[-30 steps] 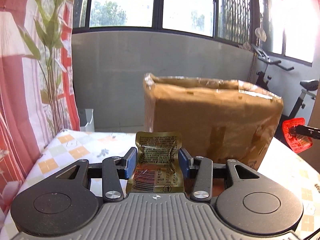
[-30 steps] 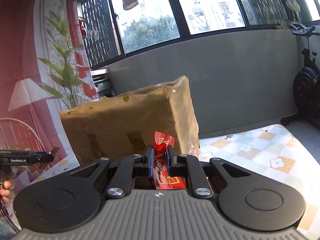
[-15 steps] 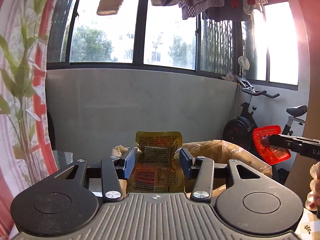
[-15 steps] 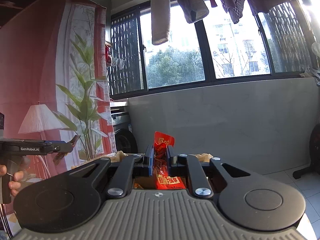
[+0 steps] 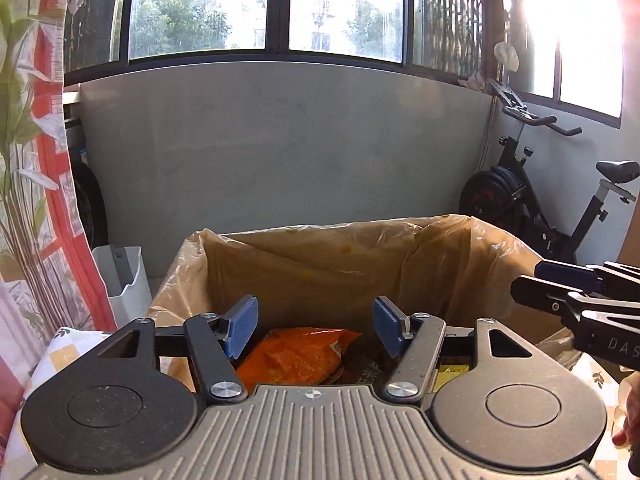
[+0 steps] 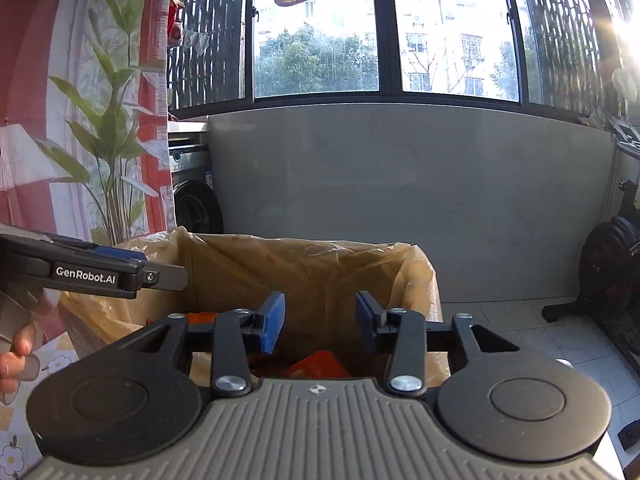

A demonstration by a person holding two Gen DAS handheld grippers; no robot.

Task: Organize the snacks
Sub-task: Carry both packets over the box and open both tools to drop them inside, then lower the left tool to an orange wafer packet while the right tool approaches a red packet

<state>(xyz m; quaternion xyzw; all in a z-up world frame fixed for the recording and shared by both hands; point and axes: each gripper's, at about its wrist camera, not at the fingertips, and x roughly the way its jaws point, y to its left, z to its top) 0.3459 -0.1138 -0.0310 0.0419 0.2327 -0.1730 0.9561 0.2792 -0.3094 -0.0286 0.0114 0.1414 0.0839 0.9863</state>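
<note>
Left wrist view looks down into a cardboard box (image 5: pixel 320 264) lined with a thin plastic bag, and an orange snack packet (image 5: pixel 296 356) lies at the bottom of it, between the two blue pads of the left gripper (image 5: pixel 316 326). A small yellow packet (image 5: pixel 450 374) shows low at the right inside the box (only a corner of it is visible). The left gripper hovers above the opening with its fingers spread wide and nothing between them. The right gripper (image 5: pixel 532 280) reaches in from the right edge, over the right rim of the box.

From the right wrist view, the right gripper (image 6: pixel 320 326) is also over the box (image 6: pixel 320 272), its fingers parted wide and empty. Below them a red-orange packet (image 6: pixel 320 364) lies inside the box. The left gripper (image 6: pixel 168 276) comes in from the left, with a hand (image 6: pixel 16 356) under it.

The box stands on a table with a flower-pattern cloth (image 6: pixel 56 364). Behind are a grey wall (image 5: pixel 280 152), windows, an exercise bike (image 5: pixel 532 196) and a curtain (image 5: pixel 48 160).
</note>
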